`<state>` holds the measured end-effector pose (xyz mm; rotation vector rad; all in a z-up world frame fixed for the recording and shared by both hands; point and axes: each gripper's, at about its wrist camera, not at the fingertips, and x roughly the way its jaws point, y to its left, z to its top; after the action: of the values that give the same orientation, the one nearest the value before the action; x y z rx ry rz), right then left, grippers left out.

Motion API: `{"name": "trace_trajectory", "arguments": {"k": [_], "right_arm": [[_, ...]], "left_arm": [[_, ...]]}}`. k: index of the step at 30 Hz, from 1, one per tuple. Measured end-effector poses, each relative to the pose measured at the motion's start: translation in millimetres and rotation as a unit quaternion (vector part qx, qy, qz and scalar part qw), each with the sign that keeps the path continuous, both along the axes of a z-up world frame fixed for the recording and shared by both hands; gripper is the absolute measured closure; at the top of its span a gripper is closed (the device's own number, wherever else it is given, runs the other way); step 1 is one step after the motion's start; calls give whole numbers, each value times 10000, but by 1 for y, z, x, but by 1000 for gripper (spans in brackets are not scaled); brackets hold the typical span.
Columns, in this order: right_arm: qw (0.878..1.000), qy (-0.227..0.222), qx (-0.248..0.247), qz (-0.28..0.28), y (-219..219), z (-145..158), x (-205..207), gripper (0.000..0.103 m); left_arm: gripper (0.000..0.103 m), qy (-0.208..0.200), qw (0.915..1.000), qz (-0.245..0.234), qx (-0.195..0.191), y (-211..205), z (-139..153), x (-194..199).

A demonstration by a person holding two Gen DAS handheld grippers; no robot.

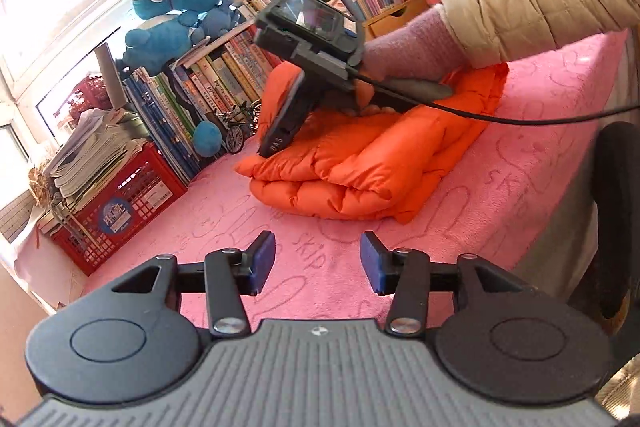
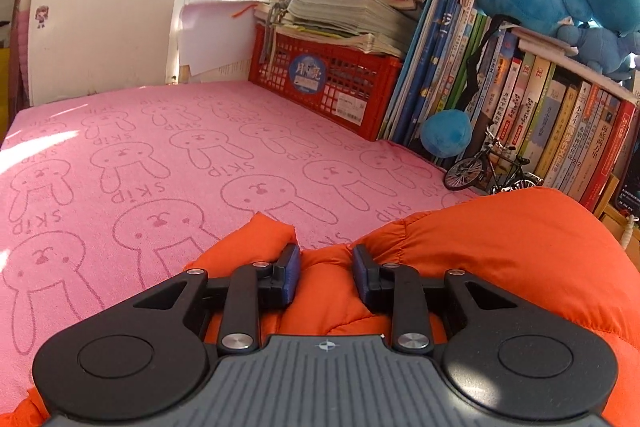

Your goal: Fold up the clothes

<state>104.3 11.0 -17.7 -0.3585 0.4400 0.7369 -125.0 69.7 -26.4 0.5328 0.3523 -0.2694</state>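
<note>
An orange puffy jacket point(image 1: 360, 163) lies folded in a thick bundle on the pink rabbit-print towel point(image 1: 520, 167). In the left wrist view my left gripper point(image 1: 318, 259) hovers open over bare towel, a short way in front of the bundle, with nothing between its blue pads. A person's hand in a pink cuff point(image 1: 412, 47) holds my right gripper point(image 1: 280, 135) down on the jacket's top. In the right wrist view the right gripper point(image 2: 326, 267) rests on the jacket point(image 2: 500, 247), fingers apart, orange fabric bulging up between them.
A red crate point(image 2: 332, 87) stacked with papers, a row of upright books point(image 2: 560, 131), blue plush toys point(image 1: 172, 19) and a small model bicycle point(image 2: 488, 171) line the far side. A dark chair back point(image 1: 620, 207) stands at the towel's right edge. Bare towel point(image 2: 160, 155) stretches to the left.
</note>
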Motion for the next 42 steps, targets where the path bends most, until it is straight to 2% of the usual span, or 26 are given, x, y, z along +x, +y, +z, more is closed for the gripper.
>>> {"name": "trace_trajectory", "arguments": {"k": [2, 4, 6, 8, 11, 14, 18, 21, 25, 28, 31, 32, 34, 36, 38, 39, 40, 42], "right_arm": [[9996, 147, 247, 72, -7, 3, 3, 69], [9988, 255, 405, 121, -10, 6, 5, 67], [9976, 371, 554, 175, -14, 8, 8, 64], [9954, 519, 776, 213, -20, 10, 12, 61], [9859, 875, 1420, 154, -41, 14, 23, 59], [9729, 1098, 2008, 320, -59, 15, 28, 50], [9718, 1070, 2045, 495, -59, 17, 26, 39], [9721, 989, 2068, 504, -60, 20, 22, 35], [9706, 832, 2226, 390, -68, 26, 13, 32], [9701, 631, 2330, 239, -76, 34, 5, 20], [9778, 35, 2091, -90, -83, 44, -10, 8], [9836, -253, 1775, -215, -80, 42, -12, 5], [9890, -828, 1133, -464, -74, 39, -18, 4], [9865, -1396, 482, -709, -68, 36, -24, 4], [9760, -1953, -173, -949, -62, 33, -29, 4], [9721, -2087, -423, -986, -58, 30, -30, 5], [9750, -1973, -508, -884, -54, 24, -28, 6], [9792, -1807, -455, -807, -54, 19, -25, 6]], "left_arm": [[50, -128, 9972, 131, -726, 8, 18, 19], [44, -214, 9889, 264, -1445, 22, 33, 49], [44, -240, 9804, 444, -1902, 27, 38, 81], [47, -226, 9750, 789, -2064, 28, 35, 102], [47, -192, 9656, 1363, -2206, 30, 27, 128], [47, -11, 9555, 1531, -2522, 43, 19, 132], [47, -104, 9679, 1717, -1832, 31, 12, 137], [47, 13, 9737, 1797, -1401, 22, 0, 144], [47, 393, 9696, 1839, -1565, 29, -12, 151], [47, 561, 9656, 1837, -1755, 35, -16, 153], [47, 547, 9671, 1814, -1698, 33, -19, 152], [47, 537, 9675, 1810, -1680, 33, -20, 151], [47, 541, 9670, 1809, -1710, 32, -21, 151], [47, 558, 9662, 1810, -1750, 32, -21, 151], [47, 479, 9629, 1901, -1856, 34, -12, 149], [51, 384, 9599, 1960, -1965, 36, -4, 147], [51, 201, 9572, 1969, -2113, 38, 9, 144], [51, -243, 9525, 1906, -2362, 40, 36, 138]]}}
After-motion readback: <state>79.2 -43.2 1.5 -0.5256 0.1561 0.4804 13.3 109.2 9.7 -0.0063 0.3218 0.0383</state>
